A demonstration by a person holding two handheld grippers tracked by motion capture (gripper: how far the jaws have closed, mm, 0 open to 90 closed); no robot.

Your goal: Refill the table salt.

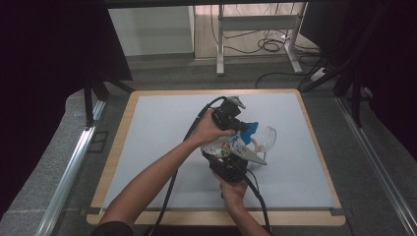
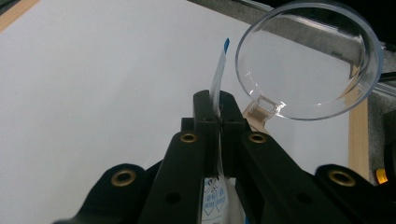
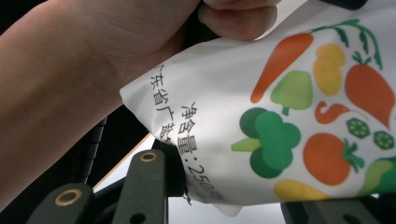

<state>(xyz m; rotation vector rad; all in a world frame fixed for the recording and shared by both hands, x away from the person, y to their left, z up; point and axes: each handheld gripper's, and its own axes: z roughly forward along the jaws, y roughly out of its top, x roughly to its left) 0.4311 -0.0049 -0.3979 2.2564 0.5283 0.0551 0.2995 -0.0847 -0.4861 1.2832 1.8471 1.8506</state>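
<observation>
A white bag (image 1: 227, 146) printed with vegetables and closed by a blue top strip hangs between both grippers over the middle of the grey mat. My left gripper (image 1: 243, 129) is shut on its thin upper edge; in the left gripper view the jaws (image 2: 215, 105) pinch the white and blue edge of the bag (image 2: 217, 77). My right gripper (image 1: 228, 158) comes from the near side and grips the bag's body. In the right gripper view the bag (image 3: 289, 93) bulges between that gripper's (image 3: 233, 186) jaws. A clear plastic cup (image 1: 267, 136) lies just right of the bag, its rim (image 2: 308, 60) beyond the left jaws.
The grey mat (image 1: 162, 147) covers a wooden-edged table (image 1: 118, 147). Metal rails (image 1: 74, 172) run along both sides. Behind the table stand a desk's legs (image 1: 220, 49) with cables on the floor (image 1: 270, 46). In the right gripper view the person's other forearm (image 3: 70, 84) is close above the bag.
</observation>
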